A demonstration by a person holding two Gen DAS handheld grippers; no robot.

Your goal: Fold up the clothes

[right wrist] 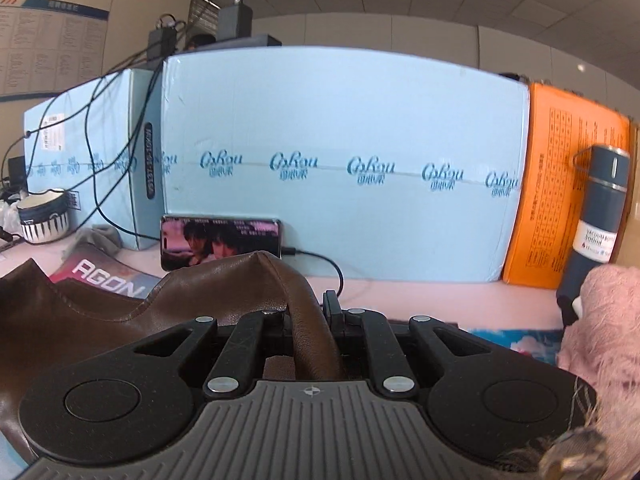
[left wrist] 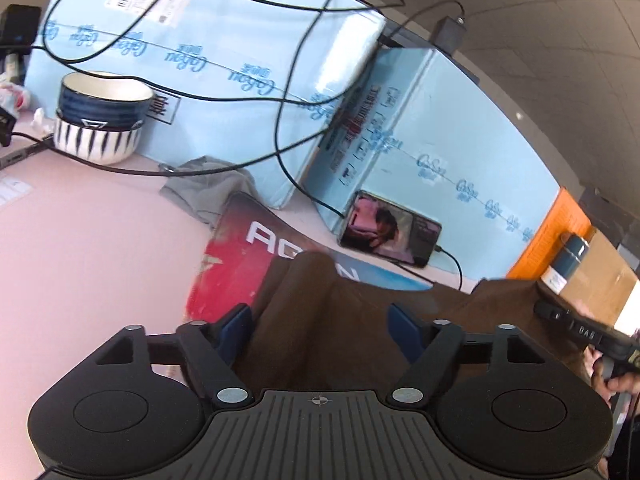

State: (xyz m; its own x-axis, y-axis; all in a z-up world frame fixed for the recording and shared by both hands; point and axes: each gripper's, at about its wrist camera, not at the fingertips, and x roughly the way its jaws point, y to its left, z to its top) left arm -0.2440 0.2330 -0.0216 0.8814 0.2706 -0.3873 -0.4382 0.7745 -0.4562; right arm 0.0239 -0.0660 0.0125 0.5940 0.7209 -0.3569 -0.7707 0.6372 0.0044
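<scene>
bowls (left wrist: pixel 100 116): 2 | blue boxes (right wrist: pixel 340 160): 2 | phone (right wrist: pixel 220 242): 1 | flask (right wrist: pixel 596 220): 1

Brown leather-look garment (right wrist: pixel 80 320). Pale pink counter (left wrist: pixel 80 248). Light blue boxes (right wrist: pixel 340 128), darker blue script. Orange box (right wrist: pixel 560 168). Stacked bowls (left wrist: pixel 100 120): navy ribbed over white with black stripes. Slate-blue flask (right wrist: pixel 600 200). Pink fluffy cloth (right wrist: pixel 600 320). Grey cloth (left wrist: pixel 208 188).

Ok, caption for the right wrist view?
Right tongs shut on a brown leather garment, phone propped against blue box behind.

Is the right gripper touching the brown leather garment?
Touching. In the right wrist view, the right gripper has its fingers shut tightly on a fold of the brown leather garment.
</scene>
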